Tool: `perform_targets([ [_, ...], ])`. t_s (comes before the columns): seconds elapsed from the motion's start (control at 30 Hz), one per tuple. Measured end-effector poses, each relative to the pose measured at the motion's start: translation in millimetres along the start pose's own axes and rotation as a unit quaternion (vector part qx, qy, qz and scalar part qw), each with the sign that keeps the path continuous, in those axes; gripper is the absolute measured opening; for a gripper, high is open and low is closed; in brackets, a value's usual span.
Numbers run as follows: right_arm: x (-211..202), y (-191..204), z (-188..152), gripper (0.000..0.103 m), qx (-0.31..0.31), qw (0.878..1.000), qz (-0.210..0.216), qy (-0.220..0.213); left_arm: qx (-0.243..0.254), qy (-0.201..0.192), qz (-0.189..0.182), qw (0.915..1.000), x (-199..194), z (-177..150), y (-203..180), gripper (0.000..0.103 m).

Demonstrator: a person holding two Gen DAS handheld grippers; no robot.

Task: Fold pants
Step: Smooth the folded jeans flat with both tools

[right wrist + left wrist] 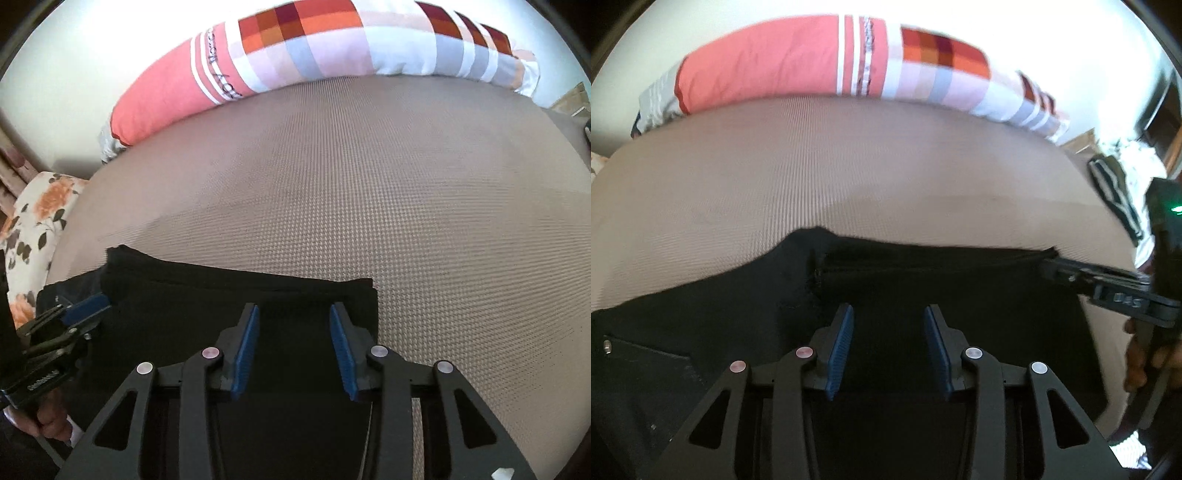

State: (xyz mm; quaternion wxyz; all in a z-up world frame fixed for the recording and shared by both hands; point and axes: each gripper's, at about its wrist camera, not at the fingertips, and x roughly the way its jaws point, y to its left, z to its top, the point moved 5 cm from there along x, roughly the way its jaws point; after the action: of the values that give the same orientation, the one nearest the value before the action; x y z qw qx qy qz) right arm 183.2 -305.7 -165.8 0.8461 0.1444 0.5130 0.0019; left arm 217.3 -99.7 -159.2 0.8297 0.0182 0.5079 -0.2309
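Pants [236, 306] lie folded on the bed [369, 184] beneath both grippers, left gripper [888, 350] and right gripper [293, 350] spread apart.

Both wrist views look low and close across the pants [923, 280] toward the pillow [295, 55].
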Motion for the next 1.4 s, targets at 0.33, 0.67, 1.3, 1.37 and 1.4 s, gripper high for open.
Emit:
perform_targets([
  [0.33,-4,5,-3,0.036,-0.008,1.000,-0.011,-0.009,0.028,-0.004,0.022,0.9994,-5,-7,-6,0.048],
  [0.67,-17,16,-27,0.038,-0.032,0.999,-0.013,-0.005,0.046,-0.006,0.040,0.9981,-29,-58,-6,0.052],
  [1.3,-30,50,-87,0.046,-0.071,0.997,0.002,0.030,-0.004,-0.033,0.040,0.9986,-86,-85,13,0.054],
  [1.37,-29,55,-89,0.046,-0.075,0.997,0.006,0.034,-0.002,-0.040,0.045,0.9982,-96,-84,20,0.058],
  [1.4,-29,58,-90,0.046,-0.076,0.996,0.008,0.035,-0.001,-0.043,0.051,0.9978,-101,-83,24,0.060],
])
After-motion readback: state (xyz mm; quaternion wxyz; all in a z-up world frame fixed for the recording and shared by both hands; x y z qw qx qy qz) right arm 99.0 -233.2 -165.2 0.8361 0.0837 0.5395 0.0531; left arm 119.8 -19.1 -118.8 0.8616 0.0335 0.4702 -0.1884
